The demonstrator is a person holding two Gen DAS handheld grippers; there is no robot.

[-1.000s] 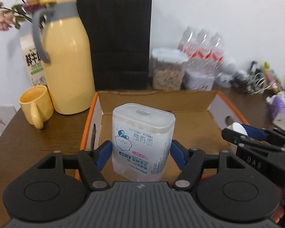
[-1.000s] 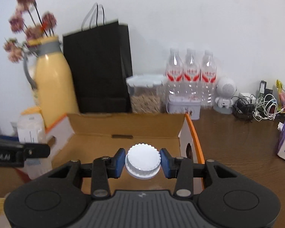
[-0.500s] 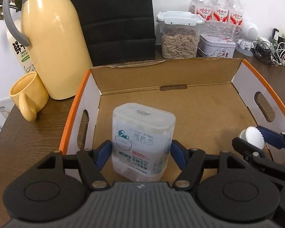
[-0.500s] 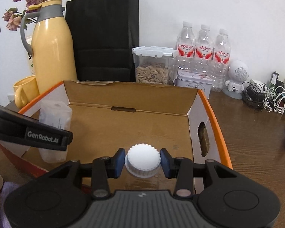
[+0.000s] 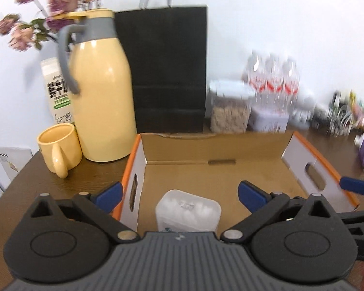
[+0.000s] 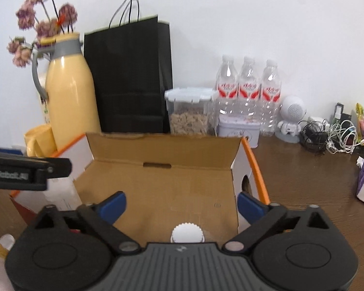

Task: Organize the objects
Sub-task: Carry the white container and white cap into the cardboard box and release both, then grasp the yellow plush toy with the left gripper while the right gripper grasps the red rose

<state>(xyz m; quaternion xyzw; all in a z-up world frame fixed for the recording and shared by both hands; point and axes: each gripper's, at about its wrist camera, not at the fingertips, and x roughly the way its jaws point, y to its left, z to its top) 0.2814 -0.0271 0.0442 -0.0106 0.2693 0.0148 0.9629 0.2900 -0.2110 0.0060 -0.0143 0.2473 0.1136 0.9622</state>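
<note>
Cardboard walls frame the moment of release: inside the orange-edged cardboard box, the left gripper has just been opening and now stands at its widest, its blue pads well clear on either side of the translucent cotton-swab container, which sits upright on the box floor between and just below the jaws, close to the box's left wall. To the right, the right gripper has likewise just spread its jaws wide, and the white ridged-cap bottle stands between and below them near the box's right wall, with neither pad touching the cap. Both task items appear to be deposited, so the step in hand looks like a clean withdrawal. Done well, that would mean lifting each gripper straight up and back with the jaws kept wide, so no pad clips the container's lid or the bottle's cap. The left pad of the left gripper sits just beside the box's left wall, and the right pad of the right gripper hangs close to the orange rim; drifting sideways risks snagging the cardboard and shifting the box. The bottle, narrow and tall by its cap, seems the likelier to topple if brushed.
</note>
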